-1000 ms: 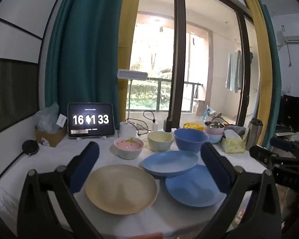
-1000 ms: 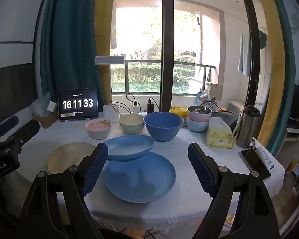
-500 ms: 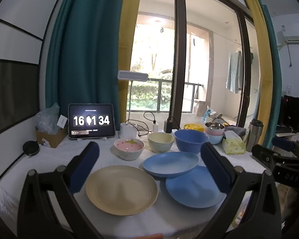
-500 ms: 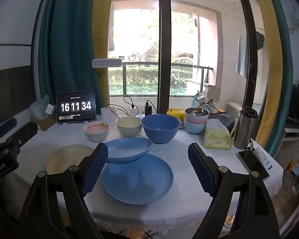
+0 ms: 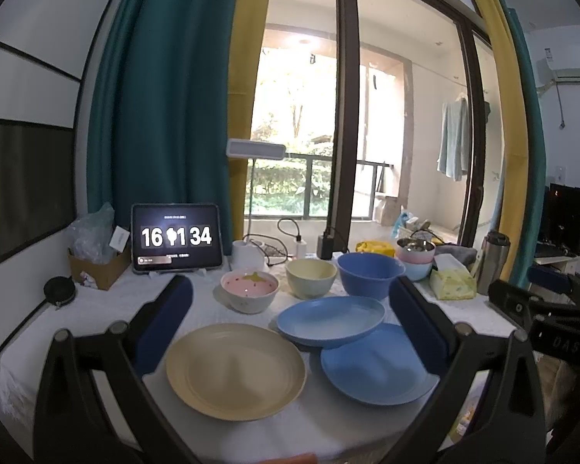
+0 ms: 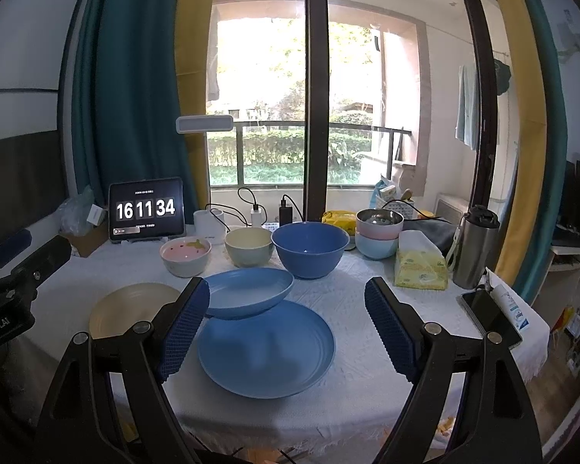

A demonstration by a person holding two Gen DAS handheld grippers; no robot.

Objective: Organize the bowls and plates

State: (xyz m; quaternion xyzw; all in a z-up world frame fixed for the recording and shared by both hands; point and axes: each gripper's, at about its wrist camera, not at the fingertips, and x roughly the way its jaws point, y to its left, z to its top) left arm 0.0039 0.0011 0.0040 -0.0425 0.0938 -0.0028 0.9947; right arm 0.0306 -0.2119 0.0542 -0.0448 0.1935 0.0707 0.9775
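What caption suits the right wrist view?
Open right tongs hover over a flat blue plate, bowls lined up behind.

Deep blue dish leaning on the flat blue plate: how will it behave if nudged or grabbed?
The deep blue dish sits tilted on the flat blue plate, so a nudge would likely rock or slide it. It looks rigid and smooth, probably light; a rim pinch may slip.
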